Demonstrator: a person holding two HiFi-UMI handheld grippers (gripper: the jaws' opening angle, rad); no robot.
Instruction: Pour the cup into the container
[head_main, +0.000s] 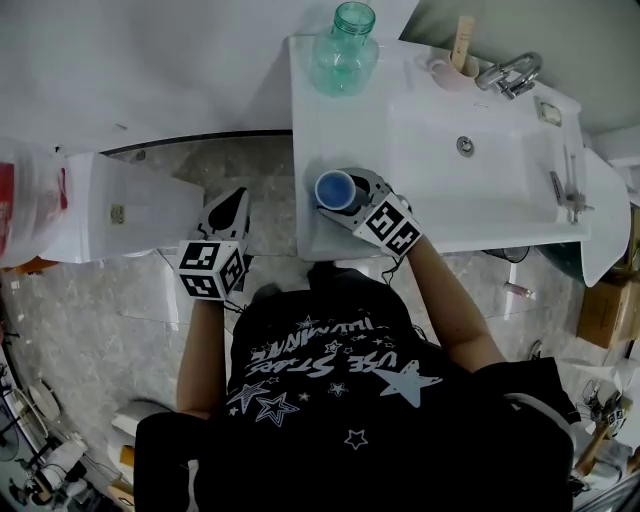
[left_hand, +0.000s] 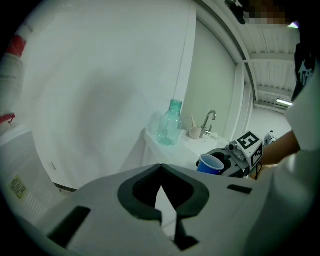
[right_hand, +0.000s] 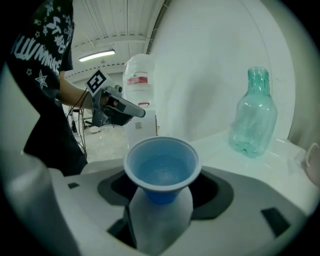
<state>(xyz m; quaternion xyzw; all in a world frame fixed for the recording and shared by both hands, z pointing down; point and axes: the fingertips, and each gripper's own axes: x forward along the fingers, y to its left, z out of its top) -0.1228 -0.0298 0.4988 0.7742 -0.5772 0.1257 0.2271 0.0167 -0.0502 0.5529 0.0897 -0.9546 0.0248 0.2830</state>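
A white counter (head_main: 320, 120) fills the far right of the scene. Its basin (head_main: 500, 180) is sunk into the right part and a tap (head_main: 508, 75) stands at the far edge. To the left, across a strip of marbled floor (head_main: 230, 165), a white cabinet (head_main: 130, 210) carries a big jug (head_main: 25, 200) with a red label.

The bottle (head_main: 344, 50), pale green and see-through, stands upright at the counter's far left corner. Its long axis is vertical and its mouth points up.

The left gripper (head_main: 236, 205) hangs over the floor, just left of the counter's near corner and apart from it. It points toward the far wall. Its jaws are together, tips meeting, with nothing between them.

The right gripper (head_main: 340, 200) lies over the counter's near left edge and points left and far. Its jaws are closed round the lower wall of the cup (head_main: 335, 189), with pads on both sides.

The cup is blue and stands at the near left of the counter, well apart from the bottle and nearer than it. It is upright, with its axis vertical, its wide mouth up and its narrow base down on the white top. Inside it shows what looks like clear liquid.
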